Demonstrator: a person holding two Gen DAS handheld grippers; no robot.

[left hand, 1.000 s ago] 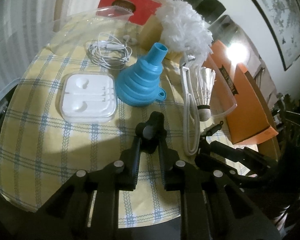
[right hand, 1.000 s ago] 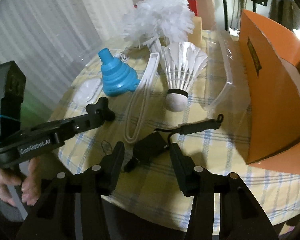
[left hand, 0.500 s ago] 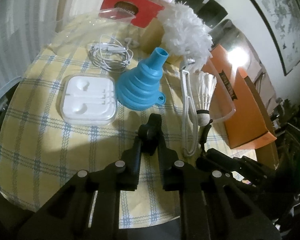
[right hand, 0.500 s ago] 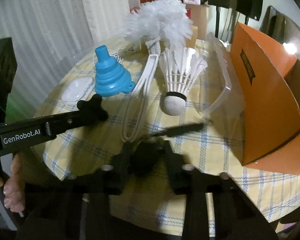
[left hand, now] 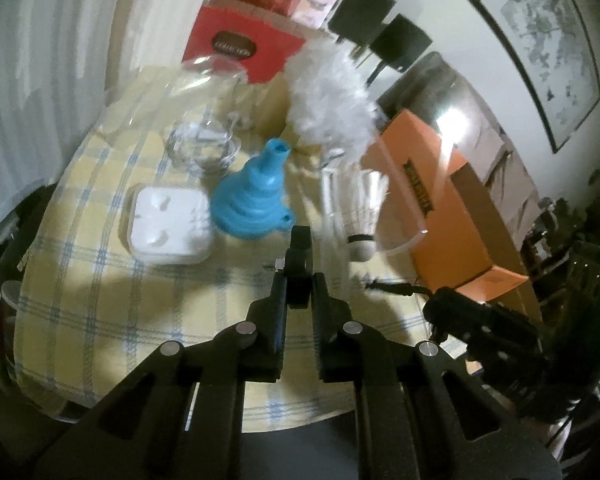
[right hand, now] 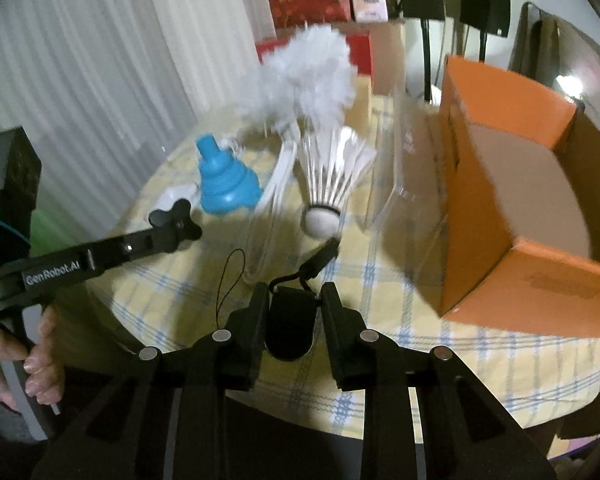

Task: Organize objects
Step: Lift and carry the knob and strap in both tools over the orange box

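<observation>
Objects spread on tabletop (left hand: 100, 300): earphone case (left hand: 170, 222), blue funnel (left hand: 256, 196), shuttlecock (left hand: 364, 216). Left gripper (left hand: 300, 280) jaws nearly shut on black knob; right gripper (right hand: 290, 300) jaws just closed on black pouch (right hand: 288, 328) — lifted clear, likely bound for orange box (right hand: 516, 184).

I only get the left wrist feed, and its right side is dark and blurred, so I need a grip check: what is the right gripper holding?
Observer: The right gripper has just been closing and is now clamped on a small black device with a thin cord loop.
Operator: Is the orange box open?
Observer: Yes. The orange box is open on top, and the part of its inside that shows holds nothing.
Operator: What is the black piece in my jaws?
Observer: Seen from the side, the left gripper holds a black winged knob.
</observation>
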